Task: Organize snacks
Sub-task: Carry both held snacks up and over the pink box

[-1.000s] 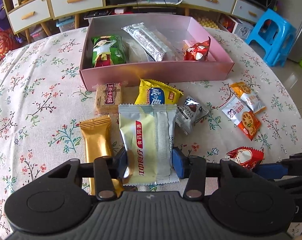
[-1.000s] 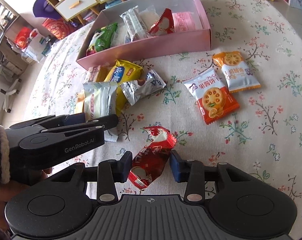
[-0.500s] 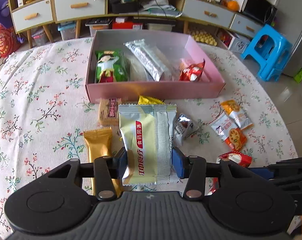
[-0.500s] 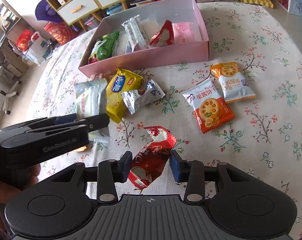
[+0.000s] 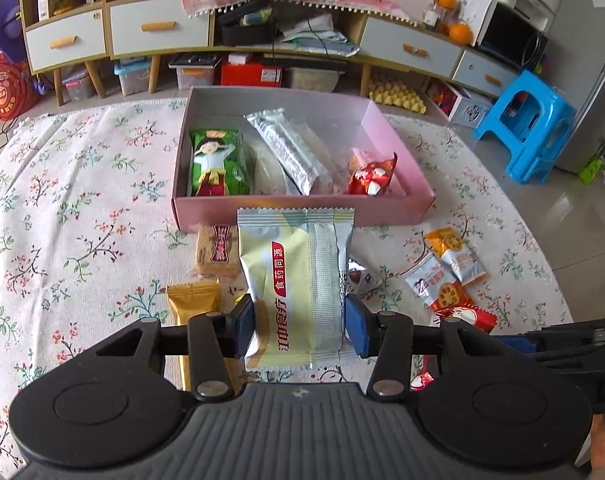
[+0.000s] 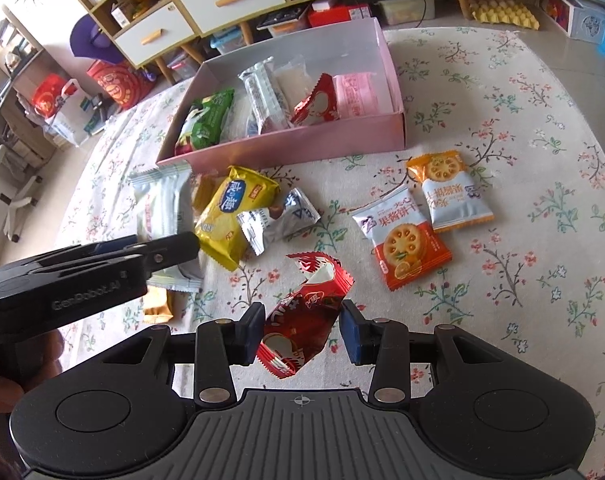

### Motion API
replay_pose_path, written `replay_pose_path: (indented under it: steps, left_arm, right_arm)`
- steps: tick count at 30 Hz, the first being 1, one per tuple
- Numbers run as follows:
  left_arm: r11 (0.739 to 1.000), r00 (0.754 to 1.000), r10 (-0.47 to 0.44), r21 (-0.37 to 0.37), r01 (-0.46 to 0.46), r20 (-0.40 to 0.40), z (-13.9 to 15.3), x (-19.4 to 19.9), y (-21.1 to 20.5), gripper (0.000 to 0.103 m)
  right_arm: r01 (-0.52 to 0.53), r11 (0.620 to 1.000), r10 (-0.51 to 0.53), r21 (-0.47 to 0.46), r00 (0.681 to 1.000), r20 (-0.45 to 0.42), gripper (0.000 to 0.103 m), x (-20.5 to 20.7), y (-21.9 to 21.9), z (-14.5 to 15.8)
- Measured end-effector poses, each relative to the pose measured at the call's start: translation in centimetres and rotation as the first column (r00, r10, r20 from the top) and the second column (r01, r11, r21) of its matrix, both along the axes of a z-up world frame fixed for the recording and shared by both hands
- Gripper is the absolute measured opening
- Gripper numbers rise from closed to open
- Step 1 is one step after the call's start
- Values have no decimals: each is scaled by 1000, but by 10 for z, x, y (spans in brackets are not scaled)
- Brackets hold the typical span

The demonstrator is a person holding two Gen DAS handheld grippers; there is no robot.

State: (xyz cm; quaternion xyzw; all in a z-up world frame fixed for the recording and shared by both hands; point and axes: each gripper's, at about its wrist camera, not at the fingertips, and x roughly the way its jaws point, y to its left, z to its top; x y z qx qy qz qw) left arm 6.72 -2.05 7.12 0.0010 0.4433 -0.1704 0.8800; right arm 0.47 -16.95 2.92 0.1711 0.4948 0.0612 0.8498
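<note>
Left gripper (image 5: 298, 330) is holding a pale yellow-and-silver snack packet (image 5: 298, 280), jaws clamped on its lower sides, the packet hanging clear above the table (image 5: 62, 216) with its top edge overlapping the near wall of the pink box (image 5: 302, 210) in the left wrist view. Right gripper (image 6: 300, 334) is gripping a red foil snack (image 6: 302, 316), jaws pressing on its crumpled sides, the wrapper lifted off the floral tablecloth. The pink box is sitting at the far middle of the table and is already containing a green packet (image 5: 218, 164), a long silver bar (image 5: 288, 152), a second red foil snack (image 5: 370, 176) and a pink packet (image 6: 356, 94). Still lying loose on the cloth in front of the box: a yellow bag (image 6: 232, 216), a small silver packet (image 6: 280, 220), a tan biscuit block (image 5: 217, 250), a gold wrapper (image 5: 196, 308), and two orange-and-white cracker packs (image 6: 402, 246) (image 6: 450, 190) well off to the right. In the right wrist view the left gripper is showing side-on at left, part of a hand (image 6: 6, 364) around its handle.
</note>
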Motion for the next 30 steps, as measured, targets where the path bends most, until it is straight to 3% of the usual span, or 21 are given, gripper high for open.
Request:
replay_pose_path:
  steps: [7, 11, 18, 23, 30]
  left_arm:
    - [1000, 1000, 0, 7, 0, 4, 2, 1, 1, 43]
    - [1000, 1000, -2, -31, 3, 22, 11, 0, 5, 43]
    - [1000, 999, 23, -22, -22, 40, 14, 5, 10, 43]
    - [998, 998, 42, -40, -41, 42, 19, 21, 13, 43]
    - [995, 996, 69, -79, -65, 56, 24, 55, 5, 43]
  right_arm:
    - [7, 1000, -7, -15, 1000, 24, 39, -1, -4, 4]
    - [26, 997, -23, -67, 998, 52, 39, 1, -1, 7]
    - [63, 997, -58, -45, 994, 97, 39, 6, -12, 22]
    - [111, 993, -107, -26, 988, 110, 39, 19, -29, 32]
    - [139, 988, -126, -69, 979, 159, 39, 55, -43, 48]
